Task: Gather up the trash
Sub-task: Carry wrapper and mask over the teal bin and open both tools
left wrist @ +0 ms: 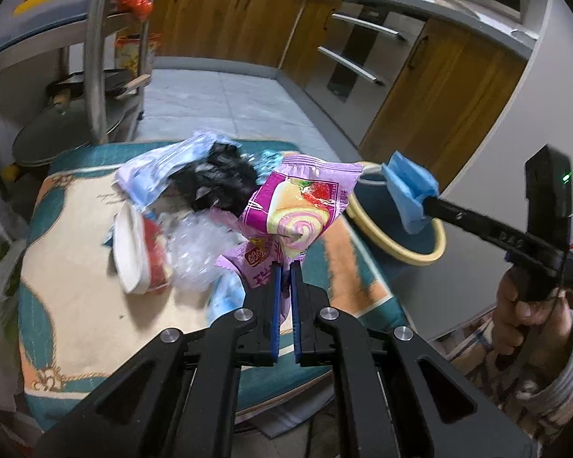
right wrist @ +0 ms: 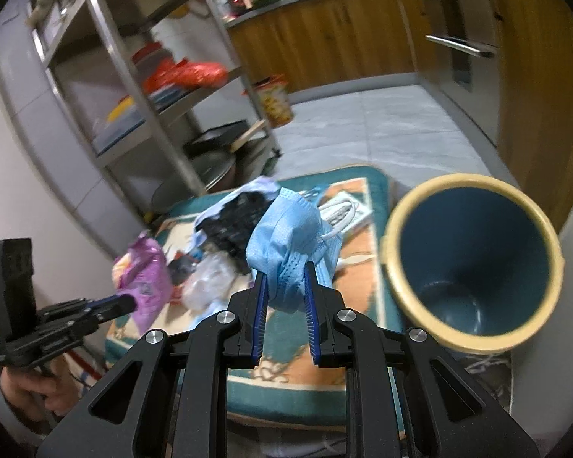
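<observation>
in the left wrist view my left gripper (left wrist: 285, 267) sits at the lower centre, its jaws clenched on the bottom edge of a purple snack wrapper (left wrist: 286, 210) that stands up over the middle of the frame. behind it, on the patterned table (left wrist: 76, 286), lie a black crumpled bag (left wrist: 217, 181), clear plastic wrap (left wrist: 198, 252) and a red and white paper cup (left wrist: 141, 252) tipped on its side. at the right my right gripper (left wrist: 420, 198) reaches in, pinching a blue face mask (left wrist: 407, 191) over the rim of the blue bin (left wrist: 420, 252) with its cream edge. in the right wrist view my right gripper (right wrist: 284, 286) is at the lower centre, jaws grasping the blue face mask (right wrist: 290, 244), which bunches up above them. the bin (right wrist: 473, 263) gapes at the right, tilted toward me. at the lower left my left gripper (right wrist: 128, 301) holds the purple wrapper (right wrist: 143, 271) beside the trash pile on the table (right wrist: 286, 374).
</observation>
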Demonstrator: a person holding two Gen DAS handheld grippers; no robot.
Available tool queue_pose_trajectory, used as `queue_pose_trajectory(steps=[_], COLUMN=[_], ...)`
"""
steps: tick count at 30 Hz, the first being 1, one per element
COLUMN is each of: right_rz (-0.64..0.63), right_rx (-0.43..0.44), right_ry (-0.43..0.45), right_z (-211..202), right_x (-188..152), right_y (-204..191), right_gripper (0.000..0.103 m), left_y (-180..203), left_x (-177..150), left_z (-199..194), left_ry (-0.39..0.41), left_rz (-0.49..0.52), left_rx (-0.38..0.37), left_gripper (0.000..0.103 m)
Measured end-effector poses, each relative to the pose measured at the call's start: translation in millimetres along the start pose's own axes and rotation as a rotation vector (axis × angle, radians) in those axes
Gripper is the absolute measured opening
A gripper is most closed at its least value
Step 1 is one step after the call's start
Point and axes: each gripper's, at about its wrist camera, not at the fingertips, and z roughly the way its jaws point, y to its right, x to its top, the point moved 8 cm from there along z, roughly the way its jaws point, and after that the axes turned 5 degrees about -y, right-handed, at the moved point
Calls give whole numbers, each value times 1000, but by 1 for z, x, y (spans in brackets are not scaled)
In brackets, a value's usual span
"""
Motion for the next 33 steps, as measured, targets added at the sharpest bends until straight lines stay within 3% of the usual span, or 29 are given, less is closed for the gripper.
queue_pose_trajectory(steps=[11, 15, 23, 33], right_rz=[36, 124, 260, 308], right_rx=[-130, -168, -210, -260], right_ry=[69, 76, -17, -98], right_z=[-24, -28, -10, 6], right_x=[10, 10, -11, -36], right_y=[34, 65, 117, 141], right_gripper=[20, 20, 20, 20], left_y=[66, 89, 138, 183], left_x=[38, 53, 77, 77], left_z=[43, 69, 140, 199], left_ry=[-43, -73, -170, -251], left_rz=[156, 151, 112, 144], left_rx=[-72, -134, -268, -296], left_gripper=[5, 5, 5, 5])
